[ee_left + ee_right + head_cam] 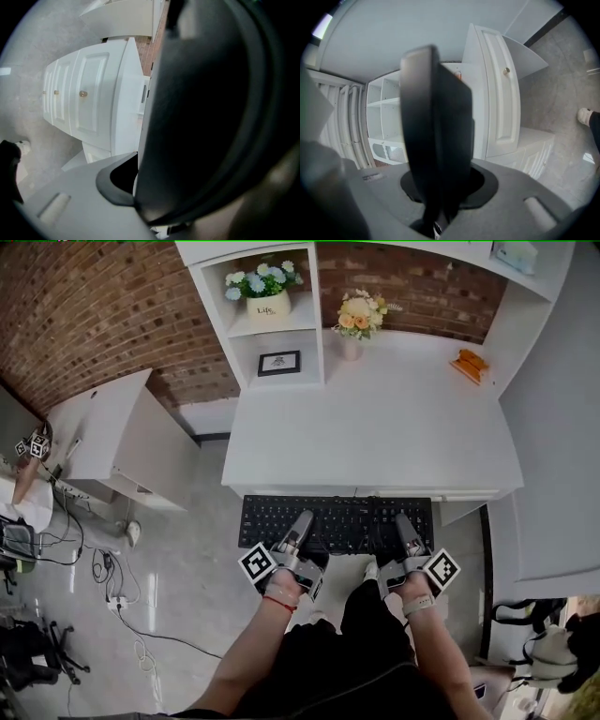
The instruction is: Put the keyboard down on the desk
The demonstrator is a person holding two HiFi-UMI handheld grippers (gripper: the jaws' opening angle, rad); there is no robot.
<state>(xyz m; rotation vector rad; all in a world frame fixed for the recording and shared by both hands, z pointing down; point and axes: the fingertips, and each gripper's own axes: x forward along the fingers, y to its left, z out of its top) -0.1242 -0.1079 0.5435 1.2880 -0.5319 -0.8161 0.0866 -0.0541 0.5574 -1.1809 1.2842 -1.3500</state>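
While we hold the black keyboard (337,521) level, our left gripper (302,526) is clamped on its near edge toward the left end. Our right gripper (405,526) is clamped on the same edge toward the right end. Both sets of jaws are pressed onto it. Past the fingertips lies the white desk (375,427), with the keyboard just short of its front edge and not on the top.

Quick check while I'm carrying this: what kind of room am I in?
Probably a home-office or study corner: a white desk with a white shelf hutch against a red brick wall, yellow-and-orange flowers in a pale vase, and the black computer keyboard.
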